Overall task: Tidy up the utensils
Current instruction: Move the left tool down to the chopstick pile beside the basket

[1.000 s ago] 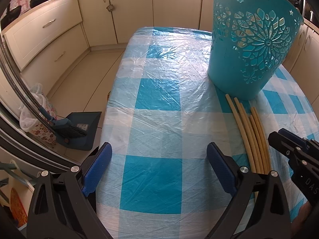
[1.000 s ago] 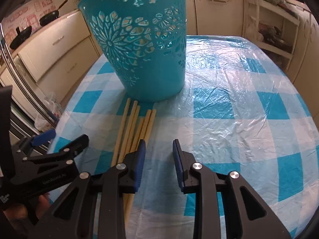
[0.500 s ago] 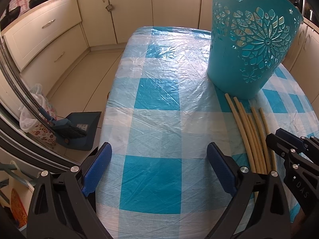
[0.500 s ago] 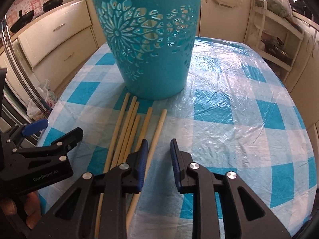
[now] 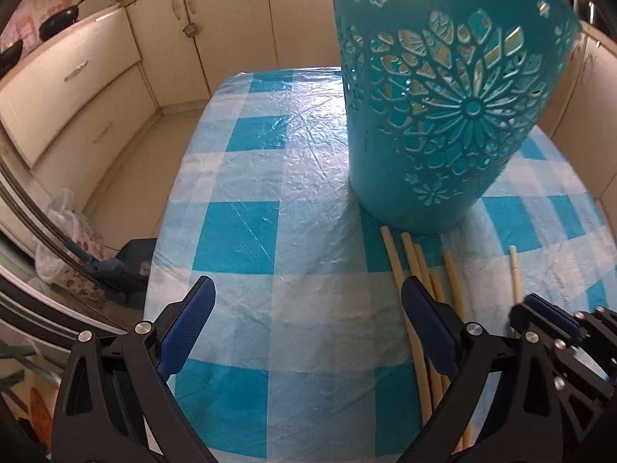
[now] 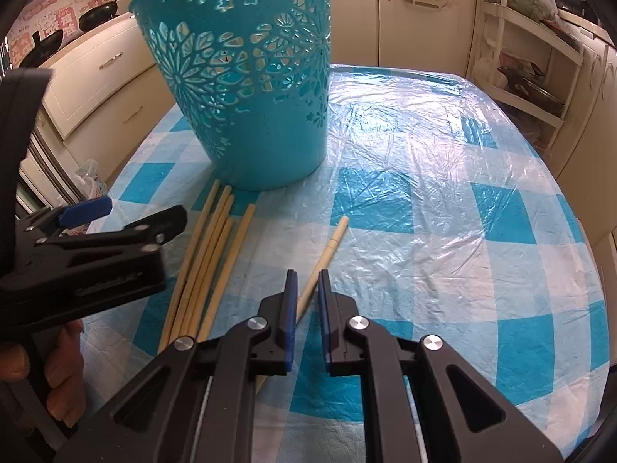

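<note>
Tall turquoise plastic basket [image 5: 455, 115]: rim cut off by the top edge in both views.
Pale wooden sticks [image 6: 200, 270]: near ends hidden behind the black grippers.
Single pale stick [image 6: 324, 258]: contact with the closing jaws unclear.

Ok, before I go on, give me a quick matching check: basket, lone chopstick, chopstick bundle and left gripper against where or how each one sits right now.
Things:
1. teal basket
2. lone chopstick
3. chopstick bundle
4. left gripper

States:
A. jaws wide open, nothing between them
B. upright on the tablecloth
C. lying together, tips near the basket's foot
D. apart from the others, running between the jaws of the right gripper

Pairs: 1-B, 2-D, 3-C, 4-A.

The right gripper's jaws have just been closing, with the lone chopstick between them; a gap shows beside it.
</note>
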Tool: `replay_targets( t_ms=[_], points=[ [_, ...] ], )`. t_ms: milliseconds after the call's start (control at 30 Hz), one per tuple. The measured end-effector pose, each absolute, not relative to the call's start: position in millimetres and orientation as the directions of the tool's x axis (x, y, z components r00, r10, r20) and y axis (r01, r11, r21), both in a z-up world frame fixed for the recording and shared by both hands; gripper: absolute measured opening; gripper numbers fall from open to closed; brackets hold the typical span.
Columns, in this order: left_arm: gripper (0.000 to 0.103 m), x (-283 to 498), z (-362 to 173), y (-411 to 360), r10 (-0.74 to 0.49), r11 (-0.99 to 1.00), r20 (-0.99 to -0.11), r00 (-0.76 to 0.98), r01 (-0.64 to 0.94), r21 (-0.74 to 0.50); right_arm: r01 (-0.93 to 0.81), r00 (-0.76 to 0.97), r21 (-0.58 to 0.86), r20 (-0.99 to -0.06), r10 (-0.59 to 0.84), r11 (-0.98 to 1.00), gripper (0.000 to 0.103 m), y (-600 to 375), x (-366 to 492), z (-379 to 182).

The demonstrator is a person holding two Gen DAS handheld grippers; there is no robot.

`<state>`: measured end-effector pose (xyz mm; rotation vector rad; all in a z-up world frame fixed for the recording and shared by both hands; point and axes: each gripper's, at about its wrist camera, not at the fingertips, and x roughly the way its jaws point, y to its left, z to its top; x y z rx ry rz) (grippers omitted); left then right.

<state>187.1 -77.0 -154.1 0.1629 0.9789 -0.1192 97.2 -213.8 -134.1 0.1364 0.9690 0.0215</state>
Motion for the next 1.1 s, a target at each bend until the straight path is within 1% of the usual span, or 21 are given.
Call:
replay_targets(
  t_ms=[100,367,533,700,867,967,1067,1100],
  points=[
    [0.093,195,-161,-80,0.002,0.982,-0.845,0.534,0.158,0.103,0.038,0.568,0.125,-0.819,0.082,0.991,0.011,-214,97,-134],
    [0.093,204,-163,-84,0.018,0.983,-0.84,0.543,0.146,0.115,0.022,0.569,0.107,-0.819,0.075,0.994,0.011,-211,96,-134],
    [0.093,206,-164,-82,0.011,0.983,-0.84,0.543,0.148,0.108,0.022,0.571,0.103,-0.818,0.072,0.994,0.011,-208,95,-134],
    [0.089,203,-164,-80,-0.001,0.981,-0.834,0.551,0.163,0.106,0.022,0.572,0.1,-0.817,0.069,0.995,0.012,-208,95,-134],
    [0.081,197,-163,-78,-0.028,0.979,-0.832,0.555,0.183,0.088,0.026,0.573,0.102,-0.817,0.069,0.994,0.012,-209,96,-133],
    [0.069,197,-162,-77,-0.057,0.978,-0.832,0.551,0.199,0.065,0.031,0.574,0.111,-0.816,0.073,0.993,0.012,-211,96,-134],
    [0.053,198,-161,-77,-0.088,0.972,-0.833,0.546,0.228,0.048,0.038,0.574,0.13,-0.815,0.085,0.991,0.012,-216,97,-134],
    [0.05,199,-161,-78,-0.102,0.969,-0.832,0.545,0.245,0.041,0.041,0.574,0.138,-0.814,0.09,0.99,0.012,-217,97,-134]
  ],
)
